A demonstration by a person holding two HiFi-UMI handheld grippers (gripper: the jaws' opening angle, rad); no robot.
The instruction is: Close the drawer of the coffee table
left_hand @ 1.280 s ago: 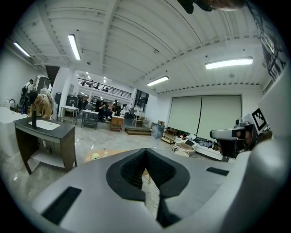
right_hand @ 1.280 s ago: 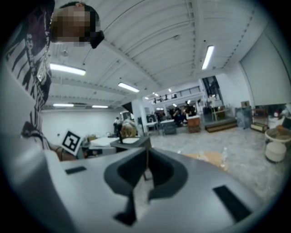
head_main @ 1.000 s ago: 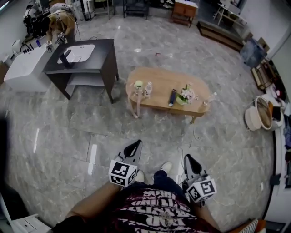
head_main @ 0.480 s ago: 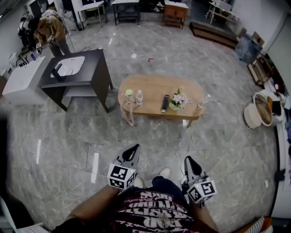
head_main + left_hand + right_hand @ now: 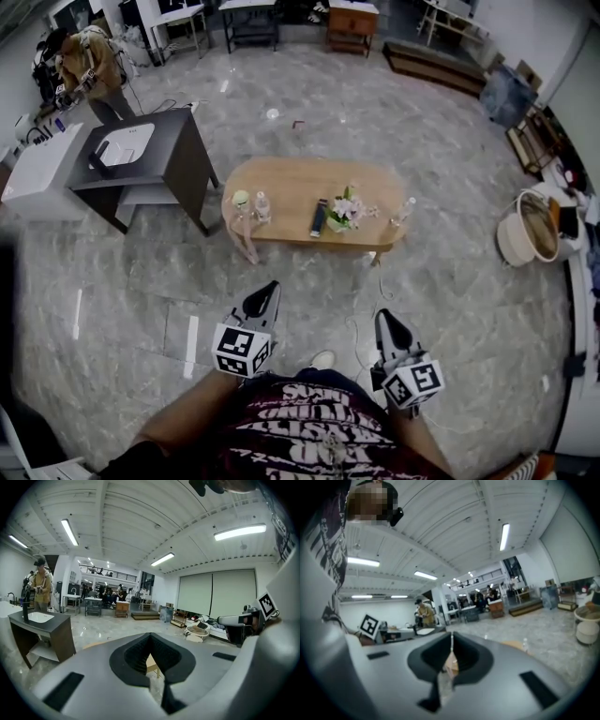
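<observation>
Not much to read here, honestly: the only lettering is the big white print on the dark shirt (image 5: 319, 436) at the bottom of the head view, and it's too warped for me to make out, and the cubes (image 5: 241, 350) on the grippers just carry black-and-white square patterns. The coffee table (image 5: 309, 187), an oval wooden one, sits out on the marble floor well ahead of both grippers, nothing touching it. I can't pick out the drawer itself from any angle. The left gripper (image 5: 266, 295) and right gripper (image 5: 388, 328) are held side by side low in front of the person, both pointing toward the table, and both have their jaws pressed together with nothing between them. The gripper views confirm that: each shows just a thin slit, with a sliver of tan wood from the table peeking through. The head view is the only one that shows the tabletop stuff: two small bottles (image 5: 253, 204) at the left end, a dark remote (image 5: 320, 217), a little bunch of flowers (image 5: 345, 208), and another bottle (image 5: 403, 211) at the right. It also shows a round basket (image 5: 530, 230) over on the right. The left gripper view adds pale roller blinds (image 5: 218, 595) on the far wall, plus a dark sink stand (image 5: 40, 620) with a person (image 5: 40, 585) behind it.
</observation>
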